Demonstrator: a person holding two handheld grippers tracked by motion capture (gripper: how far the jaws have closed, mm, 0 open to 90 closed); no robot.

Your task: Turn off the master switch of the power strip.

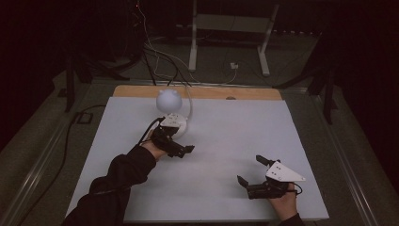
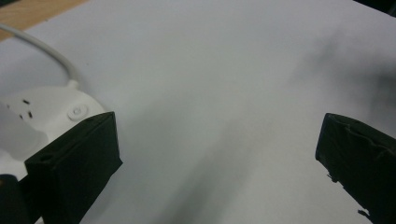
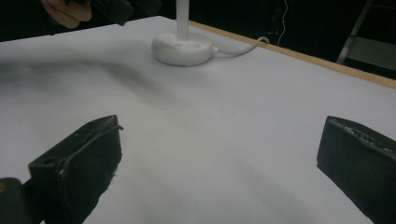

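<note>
A small white lamp with a round head [image 1: 168,100] stands on a round base [image 1: 180,128] at the back left of the white table [image 1: 226,132]. My left gripper [image 1: 186,150] hovers just in front of that base, jaws wide open with nothing between them. In the left gripper view the base [image 2: 56,112] sits beside the left jaw, and the gripper [image 2: 219,154] frames bare table. My right gripper [image 1: 251,169] rests near the front right, open and empty. Past the right gripper [image 3: 219,158] the lamp base [image 3: 182,46] shows farther off.
The lamp's white cable [image 3: 243,46] runs from the base toward the wooden back edge [image 1: 211,92]. A hand [image 3: 65,11] shows at the top left of the right gripper view. Behind the table stand a white-legged frame [image 1: 230,28] and loose floor cables [image 1: 155,52].
</note>
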